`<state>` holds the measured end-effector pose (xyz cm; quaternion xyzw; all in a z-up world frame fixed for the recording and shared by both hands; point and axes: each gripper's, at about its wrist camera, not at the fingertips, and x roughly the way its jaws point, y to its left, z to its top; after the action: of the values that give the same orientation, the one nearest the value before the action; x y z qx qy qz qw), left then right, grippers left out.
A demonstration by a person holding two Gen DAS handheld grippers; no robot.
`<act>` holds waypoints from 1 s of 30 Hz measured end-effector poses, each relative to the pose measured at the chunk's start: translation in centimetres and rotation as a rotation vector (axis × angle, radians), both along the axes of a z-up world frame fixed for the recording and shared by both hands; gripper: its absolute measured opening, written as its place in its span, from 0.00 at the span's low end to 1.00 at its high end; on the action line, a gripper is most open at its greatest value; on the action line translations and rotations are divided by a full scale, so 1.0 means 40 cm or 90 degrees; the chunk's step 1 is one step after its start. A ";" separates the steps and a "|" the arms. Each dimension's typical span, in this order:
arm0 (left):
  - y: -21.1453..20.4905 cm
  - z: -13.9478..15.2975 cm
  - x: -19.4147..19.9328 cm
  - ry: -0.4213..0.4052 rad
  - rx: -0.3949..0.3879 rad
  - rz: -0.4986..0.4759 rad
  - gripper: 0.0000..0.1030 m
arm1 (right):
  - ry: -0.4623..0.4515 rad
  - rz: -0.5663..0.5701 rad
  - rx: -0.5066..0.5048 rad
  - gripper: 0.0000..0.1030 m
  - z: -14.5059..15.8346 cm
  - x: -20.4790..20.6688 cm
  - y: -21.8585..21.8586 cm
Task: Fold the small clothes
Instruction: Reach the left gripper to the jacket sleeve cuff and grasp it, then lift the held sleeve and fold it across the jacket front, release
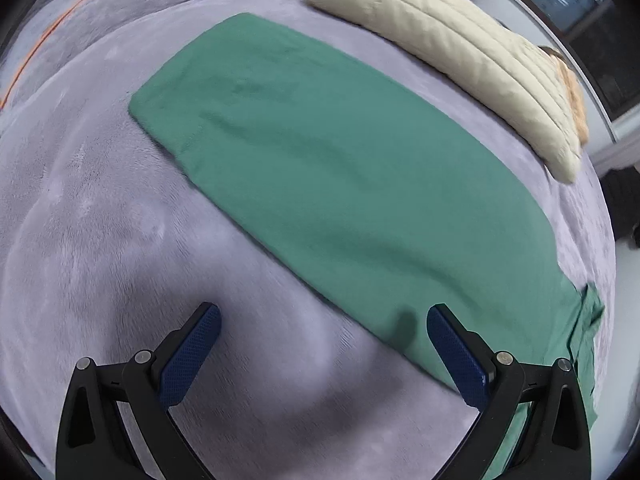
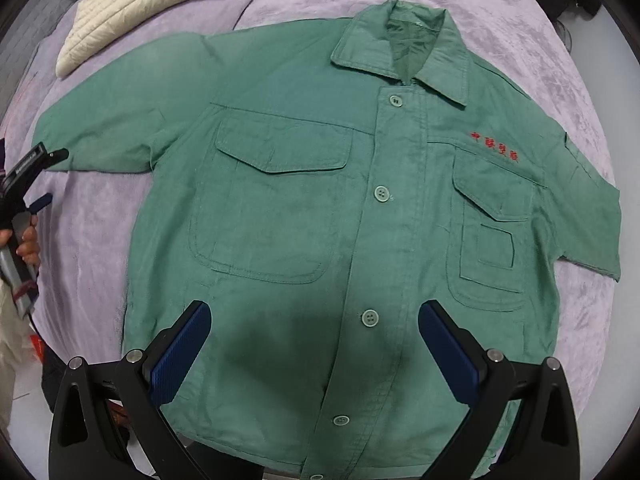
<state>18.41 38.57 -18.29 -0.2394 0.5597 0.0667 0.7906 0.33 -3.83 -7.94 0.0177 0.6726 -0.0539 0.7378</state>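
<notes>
Left wrist view. Your left gripper [image 1: 322,356]: fingers spread wide, nothing between them, hovering over the lavender blanket [image 1: 92,216] beside the near edge of a long green sleeve. The right-hand blue pad [image 1: 456,356] overlaps that edge in the frame; you cannot tell whether it touches the cloth. The sleeve belongs to the green shirt [image 1: 320,168] and lies flat and straight, running from the lower right up toward the upper left, cuff end farthest from you. Beyond it, along the far edge of the bed, lies a cream quilted jacket [image 1: 448,52], close to the sleeve but apart from it.

Right wrist view. Your right gripper [image 2: 314,352]: fingers spread wide, holding nothing, hanging above the lower front of the green shirt [image 2: 280,240]. The shirt lies face up and buttoned on the lavender blanket [image 2: 500,12], collar [image 2: 400,40] away from you, hem nearest. Containers: two chest pockets. The left-in-frame flap pocket [image 2: 272,208] is closed and flat. The right-in-frame flap pocket [image 2: 492,240] is also closed and carries a smaller patch pocket; red embroidered characters [image 2: 494,147] sit above it. Contents of either pocket cannot be seen. Your left gripper [image 2: 40,184] shows at the left edge beside the sleeve cuff, held by a hand [image 2: 26,246]. The cream quilted jacket [image 2: 132,4] lies at upper left.
</notes>
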 end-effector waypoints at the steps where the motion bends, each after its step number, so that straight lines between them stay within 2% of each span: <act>1: 0.028 -0.016 0.018 -0.004 -0.006 0.017 1.00 | 0.006 0.006 -0.001 1.00 -0.009 0.003 0.009; 4: 0.076 -0.028 0.073 -0.037 -0.004 0.041 1.00 | 0.021 0.019 -0.003 1.00 -0.030 0.007 0.028; 7: 0.095 -0.026 0.124 -0.060 0.035 0.047 1.00 | 0.033 0.028 -0.008 1.00 -0.047 0.012 0.042; 8: 0.100 -0.024 0.135 -0.067 0.046 0.051 0.96 | 0.035 0.029 -0.010 1.00 -0.051 0.013 0.045; 9: 0.106 -0.022 0.142 -0.067 0.055 0.062 0.80 | 0.036 0.029 -0.010 1.00 -0.053 0.014 0.047; 10: 0.114 -0.021 0.145 -0.064 0.060 0.074 0.69 | 0.035 0.029 -0.009 1.00 -0.053 0.015 0.047; 11: 0.123 -0.017 0.146 -0.070 0.054 0.078 0.42 | 0.033 0.028 -0.007 1.00 -0.052 0.015 0.048; 12: 0.131 -0.014 0.145 -0.082 0.031 0.070 0.09 | 0.030 0.028 -0.006 1.00 -0.050 0.015 0.047; 13: 0.138 -0.010 0.146 -0.096 -0.007 0.055 0.06 | 0.026 0.026 -0.003 1.00 -0.049 0.016 0.045; 17: 0.124 0.072 0.129 -0.147 0.016 0.015 0.06 | 0.012 0.013 0.010 1.00 -0.046 0.013 0.026; 21: 0.035 0.200 0.118 -0.222 0.008 -0.053 0.06 | -0.001 -0.004 0.030 1.00 -0.044 0.001 -0.006; 25: -0.149 0.326 0.094 -0.284 -0.018 -0.147 0.06 | -0.024 -0.022 0.048 1.00 -0.027 -0.017 -0.061; 30: -0.463 0.414 0.056 -0.311 -0.058 -0.296 0.06 | -0.049 -0.062 0.065 1.00 -0.004 -0.044 -0.181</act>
<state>20.67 20.03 -1.71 -0.1490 0.3955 -0.1999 0.8840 -1.41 -11.05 -8.10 0.0898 0.6440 -0.0549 0.7578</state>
